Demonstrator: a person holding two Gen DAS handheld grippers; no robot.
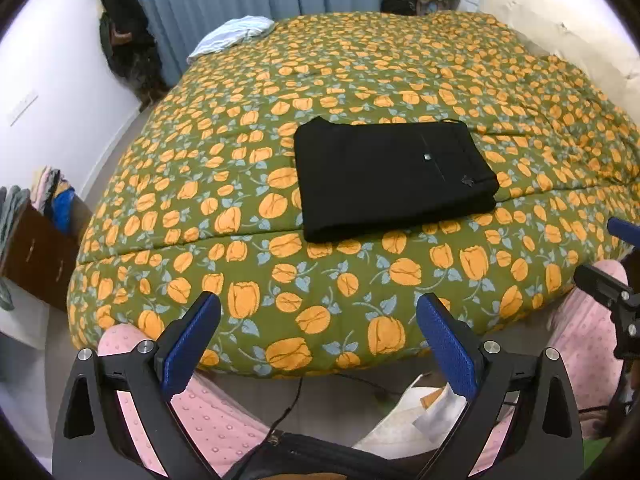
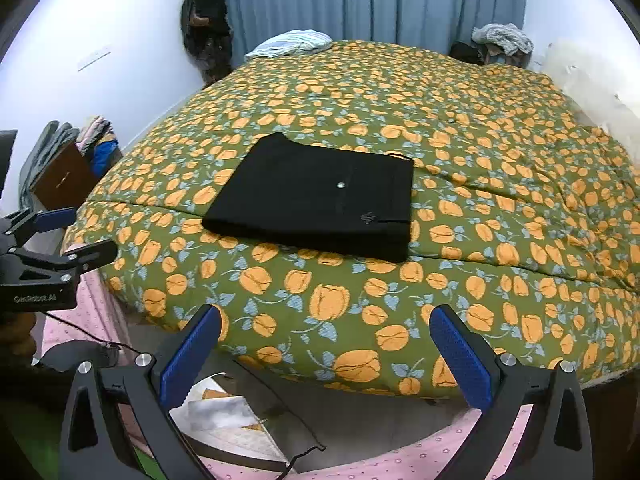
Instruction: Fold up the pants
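Pants point(image 1: 394, 176): matt black cloth, small shiny metal button. Quilt point(image 1: 280, 92): soft printed cloth, stitched and puffy. My left claw point(image 1: 318, 340) and right claw point(image 2: 325, 346): matt black plastic, textured blue pads, bright metal pins. Cabinet point(image 1: 36, 256): dark wood.

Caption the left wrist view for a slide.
Black pants lie folded in a neat rectangle on the floral quilt; the left gripper is open and empty, clear of them.

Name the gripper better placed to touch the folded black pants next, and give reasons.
Neither clearly. The left gripper and right gripper both hang open off the bed's near edge, short of the folded black pants. The pants lie slightly nearer centre in the left view.
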